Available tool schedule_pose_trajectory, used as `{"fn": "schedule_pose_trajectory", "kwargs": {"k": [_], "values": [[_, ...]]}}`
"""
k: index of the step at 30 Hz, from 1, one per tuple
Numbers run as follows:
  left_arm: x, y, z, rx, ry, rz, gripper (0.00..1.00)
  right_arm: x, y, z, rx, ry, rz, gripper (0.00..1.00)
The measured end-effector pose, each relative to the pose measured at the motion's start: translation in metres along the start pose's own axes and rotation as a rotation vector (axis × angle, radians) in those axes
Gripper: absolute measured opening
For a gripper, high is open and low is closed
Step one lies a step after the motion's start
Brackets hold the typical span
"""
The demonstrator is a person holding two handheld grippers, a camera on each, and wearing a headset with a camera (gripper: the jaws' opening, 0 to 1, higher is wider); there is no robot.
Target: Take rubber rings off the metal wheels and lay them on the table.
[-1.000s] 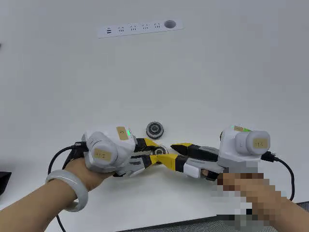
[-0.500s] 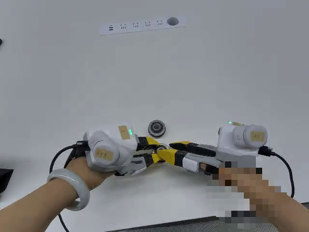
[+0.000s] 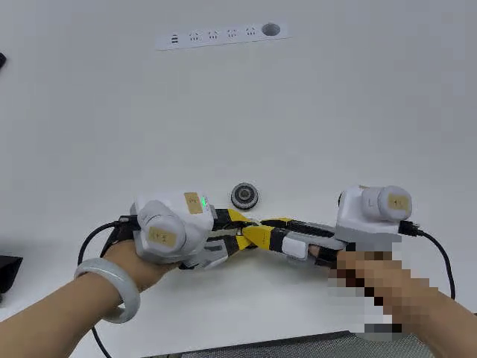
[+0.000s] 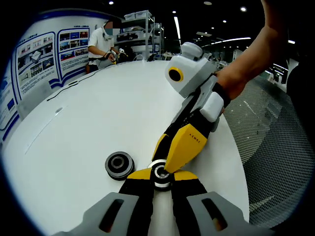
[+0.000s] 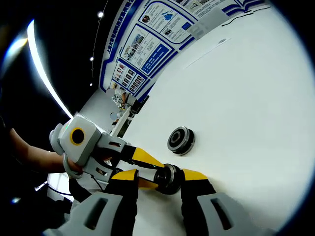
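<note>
In the head view, the left gripper (image 3: 240,231) and the right gripper (image 3: 266,230) are met tip to tip low on the desk (image 3: 335,112), and the held wheel (image 3: 251,226) is pinched between them, close to the surface. The step in hand is judged to be the stripping of its rubber ring, which cannot be told apart from the metal at this size. A second wheel (image 3: 244,195) lies flat just beyond the jaws, untouched, and a power strip (image 3: 220,35) sits well apart at the far side. The near edge of the desk is seen close under both hands, so the ring is better laid forward or sideways, where broad bare room is offered. In the left gripper view, the left jaws are seen closed on the held wheel from both sides, with a yellow jaw of the right gripper laid over its upper rim; the desk edge runs close on the right, with mesh flooring beyond. In the right gripper view, the right jaws are closed about the same wheel, seen edge-on. A steady pull apart is judged to be called for next, with the left grip kept firm so that nothing is dropped towards the edge
</note>
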State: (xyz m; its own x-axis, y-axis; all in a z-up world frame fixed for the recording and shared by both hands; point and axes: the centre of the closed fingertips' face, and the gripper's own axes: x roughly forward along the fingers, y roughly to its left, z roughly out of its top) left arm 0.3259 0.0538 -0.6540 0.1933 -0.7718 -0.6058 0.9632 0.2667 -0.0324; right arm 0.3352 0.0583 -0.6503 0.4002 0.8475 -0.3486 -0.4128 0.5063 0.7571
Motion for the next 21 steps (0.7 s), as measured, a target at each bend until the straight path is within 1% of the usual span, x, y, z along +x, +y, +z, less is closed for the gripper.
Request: {"fn": "schedule_pose_trajectory", "kwargs": {"k": [15,21], "values": [[0.0003,0.0002,0.0000,-0.002,-0.003,0.000,0.13,-0.0070,0.0057,-0.0024,0.080,0.023,0.032,0.38],[0.0002,0.0007,0.0000,-0.007,-0.005,0.003,0.13,-0.0094,0.0066,-0.0049,0.095,0.036,0.040,0.39]]}}
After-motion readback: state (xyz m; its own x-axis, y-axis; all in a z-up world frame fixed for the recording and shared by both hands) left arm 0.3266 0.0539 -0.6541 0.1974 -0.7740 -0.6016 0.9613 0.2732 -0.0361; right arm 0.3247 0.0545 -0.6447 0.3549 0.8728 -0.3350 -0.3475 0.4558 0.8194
